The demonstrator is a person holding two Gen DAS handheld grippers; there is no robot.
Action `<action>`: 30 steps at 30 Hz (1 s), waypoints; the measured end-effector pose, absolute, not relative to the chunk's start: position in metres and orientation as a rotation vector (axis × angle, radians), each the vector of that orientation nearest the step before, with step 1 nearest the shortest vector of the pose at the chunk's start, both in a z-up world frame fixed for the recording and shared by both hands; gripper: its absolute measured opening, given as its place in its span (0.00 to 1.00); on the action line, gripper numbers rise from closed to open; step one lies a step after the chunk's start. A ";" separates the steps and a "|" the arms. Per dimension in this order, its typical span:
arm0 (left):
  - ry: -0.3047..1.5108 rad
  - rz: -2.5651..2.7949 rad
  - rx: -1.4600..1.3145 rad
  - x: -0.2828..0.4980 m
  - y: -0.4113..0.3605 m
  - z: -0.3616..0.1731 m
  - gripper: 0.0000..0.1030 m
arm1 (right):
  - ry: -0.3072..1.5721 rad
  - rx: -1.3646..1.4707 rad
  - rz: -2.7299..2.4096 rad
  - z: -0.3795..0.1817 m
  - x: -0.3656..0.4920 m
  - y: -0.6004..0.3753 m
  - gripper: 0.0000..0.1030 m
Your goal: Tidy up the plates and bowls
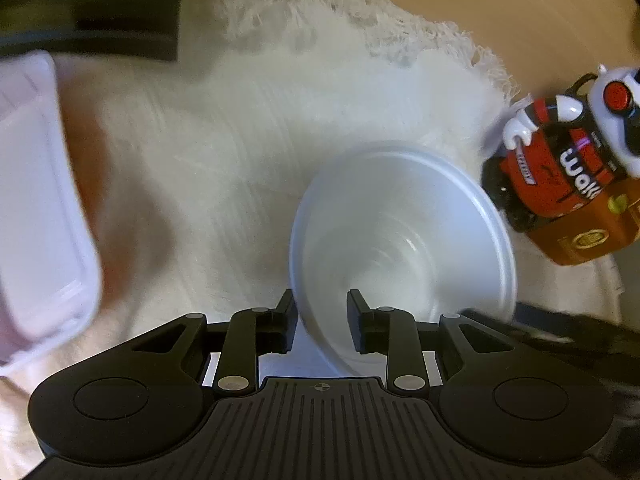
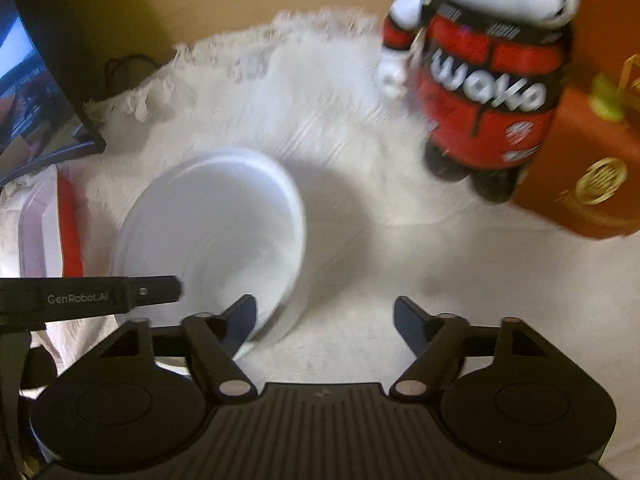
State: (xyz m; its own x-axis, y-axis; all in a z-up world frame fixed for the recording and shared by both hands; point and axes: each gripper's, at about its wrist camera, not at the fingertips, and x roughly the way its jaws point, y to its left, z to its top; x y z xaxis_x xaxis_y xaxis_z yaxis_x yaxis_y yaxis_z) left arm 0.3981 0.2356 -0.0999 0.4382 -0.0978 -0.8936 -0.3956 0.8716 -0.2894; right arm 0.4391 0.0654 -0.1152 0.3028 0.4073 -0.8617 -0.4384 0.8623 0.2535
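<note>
Holding the near rim of a white bowl [image 1: 404, 240], the left gripper [image 1: 320, 312] has one finger outside the bowl's wall and the other inside it, drawn close together on the rim. The bowl is tilted, its open side turned toward the left wrist camera, and it sits over a white fringed cloth [image 1: 224, 152] that covers most of the light brown table [image 1: 500, 4]. Much of the scene is blurred.

To the left of the bowl in the left wrist view lies a white rectangular tray [image 1: 44, 208], with a patch of orange beside it. To the right of the bowl stands a white, red and black toy figure [image 1: 560, 156], and just beside it is an orange box [image 1: 588, 232] with gold print.

In the right wrist view, the right gripper [image 2: 324, 316] has its fingers spread wide apart and grips nothing. Its left finger lies just beside the bowl's [image 2: 212, 240] lower edge; whether they touch cannot be told. The left gripper's black finger reaches in from the left edge to the bowl's rim. The tray [image 2: 36, 232] shows at the far left, below a dark screen [image 2: 36, 80]. The toy figure [image 2: 484, 92] and the orange box [image 2: 592, 152] fill the upper right, well apart from the bowl.
</note>
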 end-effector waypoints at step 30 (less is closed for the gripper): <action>1.229 -0.092 -0.576 0.428 0.115 -0.118 0.29 | 1.122 0.061 0.412 -0.117 0.453 -0.055 0.34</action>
State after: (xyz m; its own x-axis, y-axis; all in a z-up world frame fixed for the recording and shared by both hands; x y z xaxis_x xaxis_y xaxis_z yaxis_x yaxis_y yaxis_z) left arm 0.4280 0.1152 -0.1182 0.3507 -0.3686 -0.8609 -0.2369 0.8545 -0.4624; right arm 0.4530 -0.0553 -0.1174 0.3666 0.3509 -0.8617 -0.2906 0.9230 0.2522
